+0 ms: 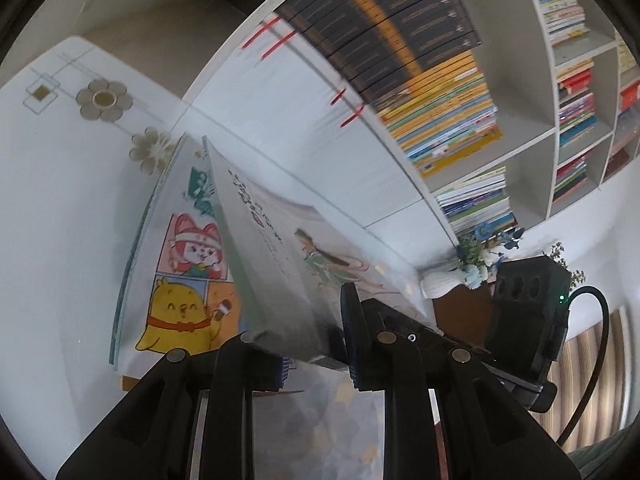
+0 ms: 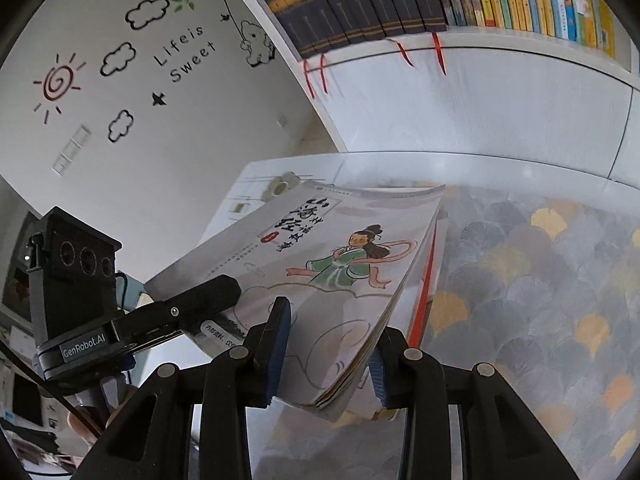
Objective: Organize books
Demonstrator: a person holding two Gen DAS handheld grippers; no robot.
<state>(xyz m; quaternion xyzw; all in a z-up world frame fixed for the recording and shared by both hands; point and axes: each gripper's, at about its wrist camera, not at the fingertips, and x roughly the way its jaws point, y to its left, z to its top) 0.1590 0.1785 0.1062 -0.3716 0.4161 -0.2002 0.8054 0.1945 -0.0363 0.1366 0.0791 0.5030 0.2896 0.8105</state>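
Both my tools are clamped on one thin picture book [image 2: 320, 264], left tool [image 1: 316, 344] and right tool [image 2: 328, 356], lifting it over the surface [image 2: 520, 280]. It feels light and floppy, so I pinch its edges.

Child's room: bookcase [image 1: 532, 92], wall decals [image 2: 120, 60]
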